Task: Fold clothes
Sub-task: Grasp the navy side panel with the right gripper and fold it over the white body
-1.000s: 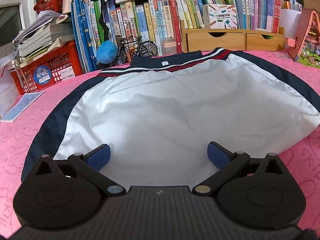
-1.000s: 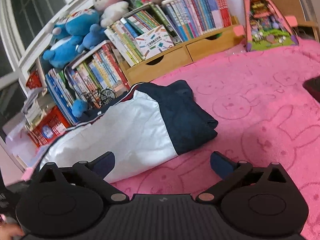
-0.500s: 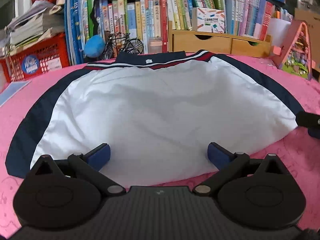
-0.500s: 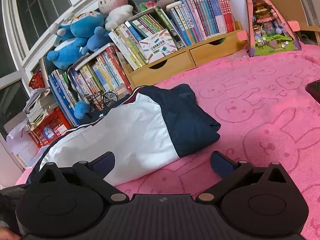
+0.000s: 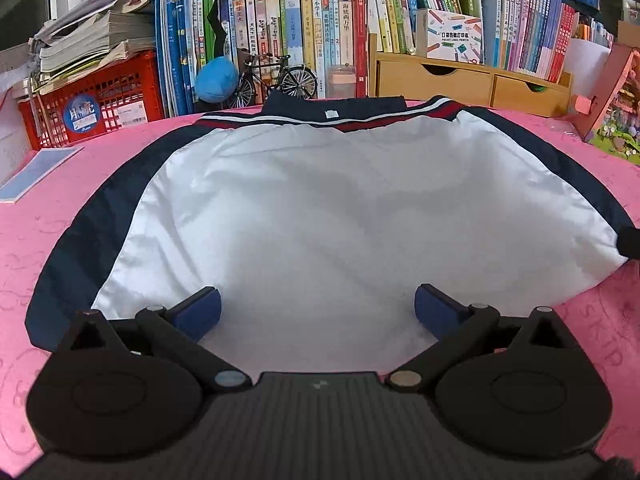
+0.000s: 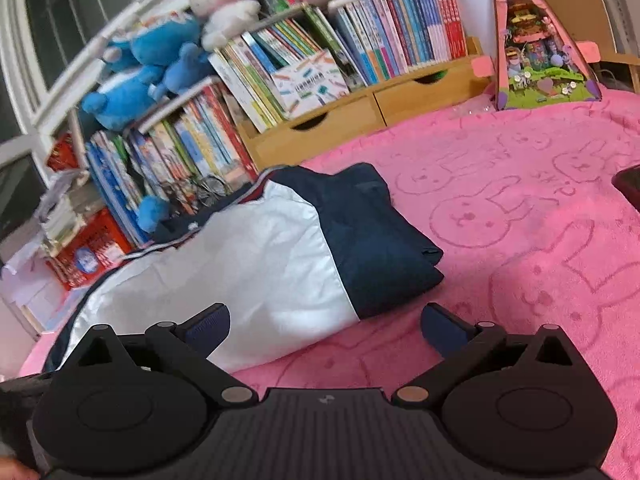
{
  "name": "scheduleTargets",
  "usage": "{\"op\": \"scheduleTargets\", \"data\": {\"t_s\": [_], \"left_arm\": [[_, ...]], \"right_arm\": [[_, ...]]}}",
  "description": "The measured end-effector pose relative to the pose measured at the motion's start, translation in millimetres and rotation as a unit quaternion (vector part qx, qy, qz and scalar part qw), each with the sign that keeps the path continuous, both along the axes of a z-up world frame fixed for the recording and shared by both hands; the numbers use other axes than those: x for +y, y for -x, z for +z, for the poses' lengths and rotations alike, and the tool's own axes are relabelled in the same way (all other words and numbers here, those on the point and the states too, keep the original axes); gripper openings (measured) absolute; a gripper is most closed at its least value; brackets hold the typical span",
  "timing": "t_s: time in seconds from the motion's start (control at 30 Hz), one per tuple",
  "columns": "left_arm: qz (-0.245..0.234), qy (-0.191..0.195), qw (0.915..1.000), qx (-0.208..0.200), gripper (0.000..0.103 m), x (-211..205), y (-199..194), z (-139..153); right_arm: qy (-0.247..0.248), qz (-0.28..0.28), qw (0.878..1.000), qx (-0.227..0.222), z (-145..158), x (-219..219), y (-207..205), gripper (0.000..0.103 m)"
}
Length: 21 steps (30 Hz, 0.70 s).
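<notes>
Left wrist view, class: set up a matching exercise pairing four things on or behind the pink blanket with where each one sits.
Things
1. white and navy jacket
2. red plastic crate
3. black miniature bicycle
4. wooden two-drawer organiser

Places
A. far left, under a stack of papers
B. far right of centre, below a row of books
C. spread flat on the pink blanket
D. in front of the books, just behind the jacket's collar

Pairs: 1-C, 2-A, 3-D, 4-B

The jacket (image 5: 352,220) hem nearest the left gripper (image 5: 318,308) was hidden behind its body. A dark object (image 6: 628,186) far right of the right gripper (image 6: 326,326) was cut off by the frame edge; identity undetermined.
</notes>
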State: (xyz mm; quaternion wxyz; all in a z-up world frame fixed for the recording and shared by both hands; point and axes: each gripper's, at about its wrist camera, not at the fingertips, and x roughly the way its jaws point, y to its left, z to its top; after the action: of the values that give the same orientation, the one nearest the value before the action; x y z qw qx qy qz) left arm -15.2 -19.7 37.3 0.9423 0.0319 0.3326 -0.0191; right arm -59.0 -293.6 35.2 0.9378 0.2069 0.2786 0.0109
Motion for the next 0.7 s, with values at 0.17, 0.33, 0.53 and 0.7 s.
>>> {"op": "scheduleTargets", "data": {"t_s": [0.17, 0.33, 0.53, 0.7], "left_arm": [[-0.001, 0.0, 1.0, 0.001, 0.103, -1.1, -0.1, -1.6], [-0.003, 0.003, 1.0, 0.001, 0.103, -0.2, -0.9, -1.2], [-0.005, 0.002, 1.0, 0.001, 0.103, 1.3, -1.1, -1.8], [-0.005, 0.007, 1.0, 0.003, 0.103, 1.7, -1.8, -1.6]], "right_arm": [[-0.044, -0.032, 0.998, -0.011, -7.1, -10.2, -29.4, 0.102], [-0.14, -0.059, 0.988, 0.0, -8.9, -32.8, -41.3, 0.065], [-0.136, -0.044, 0.99, 0.01, -18.0, -32.3, -47.5, 0.032], [-0.061, -0.004, 0.997, -0.036, 11.3, -3.1, -58.0, 0.011]]}}
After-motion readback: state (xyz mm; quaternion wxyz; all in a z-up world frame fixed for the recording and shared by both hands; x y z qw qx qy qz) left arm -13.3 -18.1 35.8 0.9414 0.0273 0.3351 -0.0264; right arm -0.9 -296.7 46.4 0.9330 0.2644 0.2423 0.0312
